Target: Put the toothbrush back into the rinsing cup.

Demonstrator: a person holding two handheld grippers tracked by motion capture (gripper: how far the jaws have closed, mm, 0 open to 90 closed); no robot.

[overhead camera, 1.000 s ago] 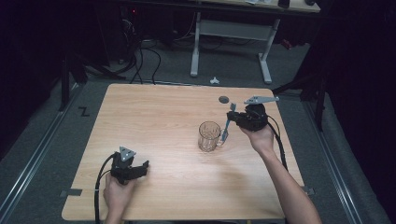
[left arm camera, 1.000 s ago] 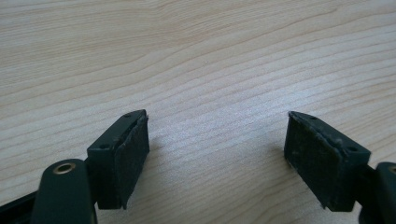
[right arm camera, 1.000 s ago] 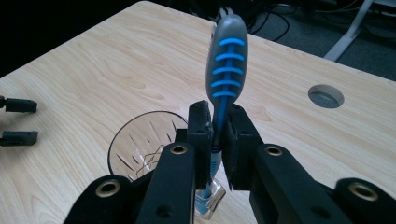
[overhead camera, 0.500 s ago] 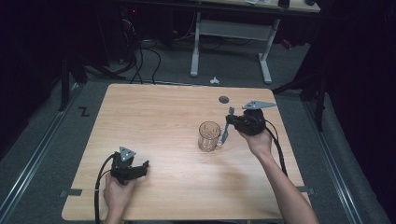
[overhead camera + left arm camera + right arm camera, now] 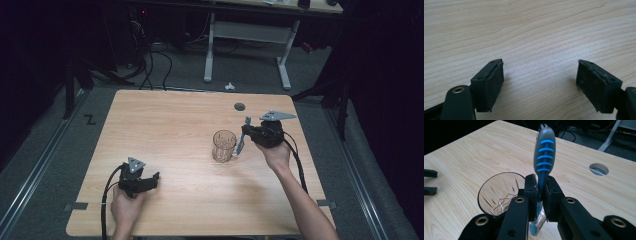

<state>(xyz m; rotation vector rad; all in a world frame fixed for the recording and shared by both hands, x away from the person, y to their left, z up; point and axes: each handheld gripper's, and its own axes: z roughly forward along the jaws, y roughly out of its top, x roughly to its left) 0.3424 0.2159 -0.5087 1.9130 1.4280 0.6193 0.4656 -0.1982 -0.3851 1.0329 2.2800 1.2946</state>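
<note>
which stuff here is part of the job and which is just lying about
In the job:
- toothbrush, clamped in the right tongs
- glass mug, empty, beside it

Lying about:
- left tongs, open, idle on the table
- cable hole

The glass [image 5: 224, 145] stands on the desk [image 5: 175, 125] right of centre; the toothbrush [image 5: 242, 135] is just beside it on the right, the hole [image 5: 240, 106] behind.

1 overhead view, 2 close gripper views
</note>
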